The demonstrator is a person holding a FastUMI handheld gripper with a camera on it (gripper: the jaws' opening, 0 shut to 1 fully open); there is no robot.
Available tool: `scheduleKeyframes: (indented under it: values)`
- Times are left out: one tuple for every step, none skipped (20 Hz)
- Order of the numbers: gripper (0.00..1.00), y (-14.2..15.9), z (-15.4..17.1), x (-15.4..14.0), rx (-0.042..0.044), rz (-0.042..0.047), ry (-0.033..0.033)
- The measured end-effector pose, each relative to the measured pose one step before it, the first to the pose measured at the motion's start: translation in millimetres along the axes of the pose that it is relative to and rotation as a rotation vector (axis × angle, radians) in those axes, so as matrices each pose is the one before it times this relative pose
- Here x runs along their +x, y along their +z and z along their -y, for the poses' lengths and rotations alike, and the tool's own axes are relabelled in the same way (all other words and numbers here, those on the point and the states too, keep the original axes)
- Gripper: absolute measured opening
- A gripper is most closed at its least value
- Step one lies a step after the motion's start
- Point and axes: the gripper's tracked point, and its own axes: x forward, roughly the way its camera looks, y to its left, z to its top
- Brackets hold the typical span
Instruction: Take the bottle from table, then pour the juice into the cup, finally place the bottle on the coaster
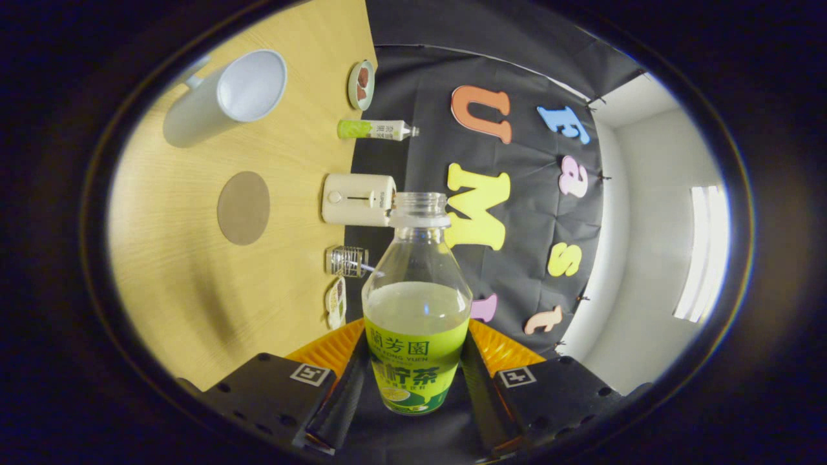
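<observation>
fingers (417, 387) clamp clear, bulbous plastic bottle (417, 310).

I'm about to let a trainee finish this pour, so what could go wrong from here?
The bottle held in the claw has no cap and is tipped sideways, with the cup well beyond it: juice may spill on the table before reaching it. The claw's fingers press the glossy label, so it might slip. The coaster is a small target.

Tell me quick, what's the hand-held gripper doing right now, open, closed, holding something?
Hand-held gripper: closed on the open, uncapped juice bottle, one finger pressing each side of its labelled lower body.
</observation>
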Motion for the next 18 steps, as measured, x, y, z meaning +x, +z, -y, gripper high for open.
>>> scheduleKeyframes:
  values:
    - [0.80,4.33,-0.23,-1.99,-0.01182,0.00690,-0.00165]
    - [0.80,1.36,2.06,-0.49,-0.01477,-0.00095,-0.00901]
    - [0.80,1.58,2.29,-1.66,-0.01267,0.00335,-0.00772]
    - [0.80,4.18,0.33,-1.11,-0.00541,0.00577,0.00025]
    - [0.80,3.55,0.22,-2.01,-0.00609,0.00540,-0.00134]
    - [0.80,1.39,2.03,0.89,-0.01246,0.00143,-0.00521]
    - [0.80,1.97,2.01,-1.21,-0.00983,0.00362,-0.00638]
    - [0.80,3.11,0.03,0.31,-0.00704,0.00280,-0.00178]
    - [0.80,2.81,0.34,-0.87,-0.00491,0.00127,-0.00064]
    - [0.80,2.10,2.14,-1.98,-0.00350,0.00128,-0.00369]
    - [0.80,2.80,1.98,-1.82,-0.00230,0.00183,-0.00139]
    - [0.80,1.39,1.64,-1.22,-0.00399,0.00285,-0.00303]
    - [0.80,2.71,2.68,-1.76,-0.00808,0.00146,-0.00539]
    - [0.80,2.97,1.01,-1.50,-0.00750,0.00422,-0.00173]
    - [0.80,2.37,1.01,-2.40,-0.00727,0.00415,-0.00198]
    - [0.80,2.58,2.29,1.63,-0.01055,0.00158,-0.00636]
    - [0.80,1.50,2.58,-1.04,-0.01338,0.00150,-0.00652]
    - [0.80,1.55,-0.03,-1.22,-0.01205,0.00242,-0.00057]
